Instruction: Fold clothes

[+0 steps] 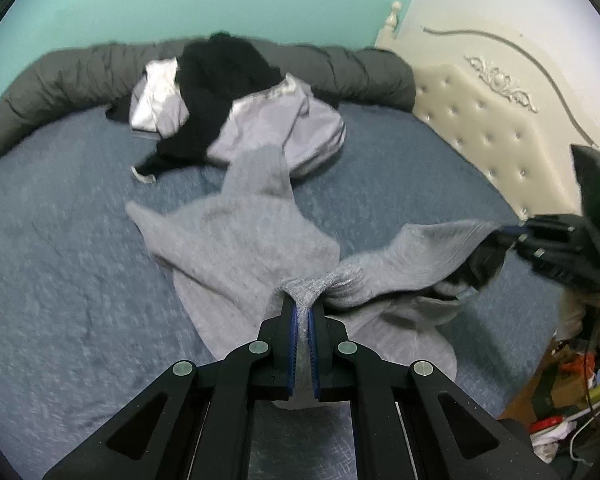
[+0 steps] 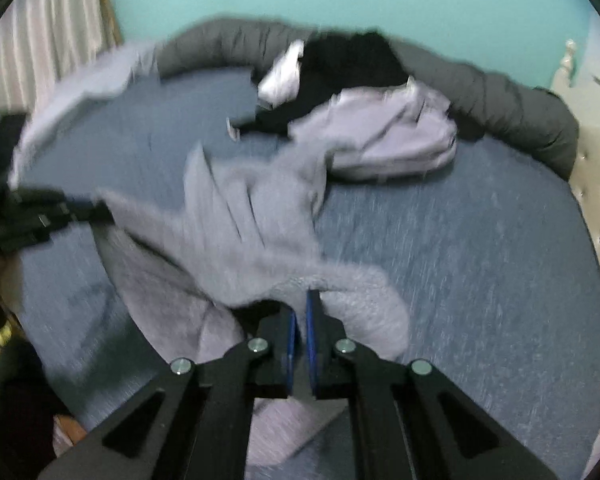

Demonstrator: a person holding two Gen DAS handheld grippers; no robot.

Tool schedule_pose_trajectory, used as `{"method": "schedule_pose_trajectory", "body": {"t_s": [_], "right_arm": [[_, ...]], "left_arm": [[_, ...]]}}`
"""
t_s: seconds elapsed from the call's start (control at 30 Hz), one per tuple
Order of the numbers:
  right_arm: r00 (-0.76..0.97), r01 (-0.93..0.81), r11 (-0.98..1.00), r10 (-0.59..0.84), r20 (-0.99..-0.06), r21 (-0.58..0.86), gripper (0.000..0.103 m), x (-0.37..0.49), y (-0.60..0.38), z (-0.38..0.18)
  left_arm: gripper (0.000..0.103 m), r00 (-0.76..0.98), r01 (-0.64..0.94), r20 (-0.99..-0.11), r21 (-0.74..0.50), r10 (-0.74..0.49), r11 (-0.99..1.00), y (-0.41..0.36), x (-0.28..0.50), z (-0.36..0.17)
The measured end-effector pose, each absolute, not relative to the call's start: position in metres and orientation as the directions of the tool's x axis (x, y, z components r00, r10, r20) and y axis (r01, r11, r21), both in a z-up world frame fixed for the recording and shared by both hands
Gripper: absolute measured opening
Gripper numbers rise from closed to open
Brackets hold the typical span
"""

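Left wrist view: my left gripper (image 1: 303, 308) is clenched on a bunched fold of the grey knit sweater (image 1: 236, 236), which lies crumpled on the blue bedspread (image 1: 60, 240) with one edge lifted to the right. There my right gripper (image 1: 516, 234) pinches that raised edge. Behind the sweater sits a pile of clothes: a lavender garment (image 1: 276, 128) with a black garment (image 1: 220, 80) draped over it, in front of a rolled dark grey duvet (image 1: 60, 80). A cream tufted headboard (image 1: 480, 120) stands on the right.

Right wrist view, blurred: my right gripper (image 2: 301, 306) is clenched on the sweater (image 2: 236, 216); my left gripper (image 2: 80, 206) holds its far edge on the left.
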State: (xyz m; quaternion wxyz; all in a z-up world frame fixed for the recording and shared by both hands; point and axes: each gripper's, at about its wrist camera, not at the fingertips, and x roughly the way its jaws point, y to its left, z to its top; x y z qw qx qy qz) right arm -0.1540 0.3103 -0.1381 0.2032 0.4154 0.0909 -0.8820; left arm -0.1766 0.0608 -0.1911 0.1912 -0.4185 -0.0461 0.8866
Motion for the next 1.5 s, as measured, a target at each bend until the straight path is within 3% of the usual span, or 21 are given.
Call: {"method": "schedule_pose_trajectory", "body": {"t_s": [0.3, 0.7, 0.83, 0.93, 1.13, 1.5], "right_arm": [[-0.734, 0.419, -0.906, -0.376, -0.566, 0.058, 0.004, -0.128, 0.32, 0.011], [-0.85, 0.455, -0.89, -0.44, -0.29, 0.016, 0.004, -0.064, 0.307, 0.217], [-0.86, 0.472, -0.881, -0.452, -0.236, -0.03, 0.004, -0.04, 0.295, 0.267], [-0.858, 0.486, -0.872, -0.465, -0.219, -0.052, 0.004, -0.031, 0.286, 0.284], [-0.818, 0.519, -0.854, -0.485, -0.31, -0.031, 0.004, -0.053, 0.266, 0.241], [-0.655, 0.53, -0.843, -0.475, -0.588, 0.09, 0.004, -0.15, 0.224, 0.038]], "left_arm": [[0.005, -0.7, -0.293, -0.627, -0.184, 0.342, -0.938, 0.03, -0.174, -0.068], [0.005, -0.853, -0.319, -0.419, -0.049, 0.31, -0.946, 0.011, -0.142, 0.158], [0.005, -0.859, -0.348, -0.386, -0.041, 0.336, -0.937, 0.008, -0.129, 0.22], [0.005, -0.849, -0.373, -0.389, -0.038, 0.357, -0.927, 0.007, -0.126, 0.235], [0.005, -0.784, -0.397, -0.494, -0.068, 0.376, -0.915, 0.01, -0.15, 0.17], [0.005, -0.582, -0.402, -0.702, -0.189, 0.41, -0.896, 0.028, -0.221, -0.057]]}}
